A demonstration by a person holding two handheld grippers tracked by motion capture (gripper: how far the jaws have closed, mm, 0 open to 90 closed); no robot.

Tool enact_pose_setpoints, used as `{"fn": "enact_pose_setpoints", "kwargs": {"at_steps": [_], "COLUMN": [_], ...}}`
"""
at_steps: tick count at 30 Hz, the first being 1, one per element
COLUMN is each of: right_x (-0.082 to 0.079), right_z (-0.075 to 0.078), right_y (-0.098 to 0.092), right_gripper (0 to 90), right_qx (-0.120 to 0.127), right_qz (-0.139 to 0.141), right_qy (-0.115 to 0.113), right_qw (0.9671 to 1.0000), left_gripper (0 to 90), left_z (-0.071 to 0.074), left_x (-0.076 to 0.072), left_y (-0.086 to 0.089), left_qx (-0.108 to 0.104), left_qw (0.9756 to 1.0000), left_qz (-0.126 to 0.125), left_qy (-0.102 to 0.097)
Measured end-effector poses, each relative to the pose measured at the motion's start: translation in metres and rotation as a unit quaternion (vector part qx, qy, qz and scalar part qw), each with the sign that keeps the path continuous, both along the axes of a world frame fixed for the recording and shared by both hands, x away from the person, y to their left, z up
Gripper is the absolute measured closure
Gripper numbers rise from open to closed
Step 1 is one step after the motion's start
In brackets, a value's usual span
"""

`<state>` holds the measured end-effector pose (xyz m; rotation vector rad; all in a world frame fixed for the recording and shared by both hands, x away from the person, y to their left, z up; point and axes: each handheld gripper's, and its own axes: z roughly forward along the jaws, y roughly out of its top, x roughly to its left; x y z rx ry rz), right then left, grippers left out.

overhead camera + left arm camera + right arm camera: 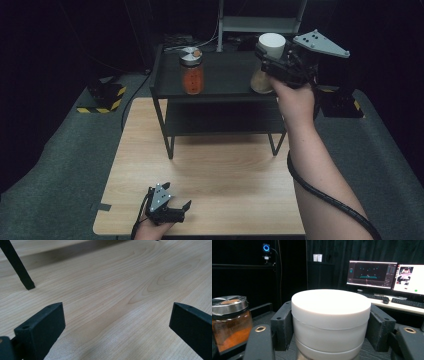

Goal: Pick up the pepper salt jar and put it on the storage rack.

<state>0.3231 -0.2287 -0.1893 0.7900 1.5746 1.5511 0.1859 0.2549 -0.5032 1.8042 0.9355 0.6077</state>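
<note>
A jar with a thick white lid (271, 44) (331, 315) and pale beige contents (259, 80) is at the right end of the black shelf's top (225, 75). My right gripper (267, 54) (331, 325) is shut on that lid, one pad pressed to each side. I cannot tell whether the jar's base touches the shelf. A second jar (192, 72) (229, 320), with orange contents and a silver lid, stands upright near the middle of the shelf top. My left gripper (177, 204) (117, 320) rests low over the wooden table (225, 185) near its front edge, open and holding nothing.
The two-tier shelf stands at the back of the table, and its front left leg (17, 265) is near my left gripper. Monitors (372, 273) and a keyboard sit on a desk far behind. A grey mat (60, 165) surrounds the table.
</note>
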Motion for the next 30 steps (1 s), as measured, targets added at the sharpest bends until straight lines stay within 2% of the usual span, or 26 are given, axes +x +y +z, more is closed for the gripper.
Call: {"fn": "enact_pose_setpoints", "kwargs": {"at_steps": [11,14,30], "right_x": [0.011,0.014,0.013], "right_z": [-0.002,-0.004,-0.005], "right_y": [0.011,0.01,0.01], "right_gripper": [33.1,33.1,32.6], "right_qx": [0.0,0.01,0.011], "right_qz": [0.006,0.005,0.004], "right_qy": [0.007,0.009,0.009], "right_qw": [1.0,0.9999,0.9999], "left_gripper": [0.4,0.4,0.4], "left_z": [0.0,0.0,0.0], "left_x": [-0.001,-0.001,-0.001], "left_y": [0.0,0.001,0.001], "left_qx": [-0.001,-0.001,-0.001], "left_qw": [1.0,1.0,1.0], "left_qz": [0.001,0.0,0.0], "left_qy": [0.0,0.0,-0.001]}}
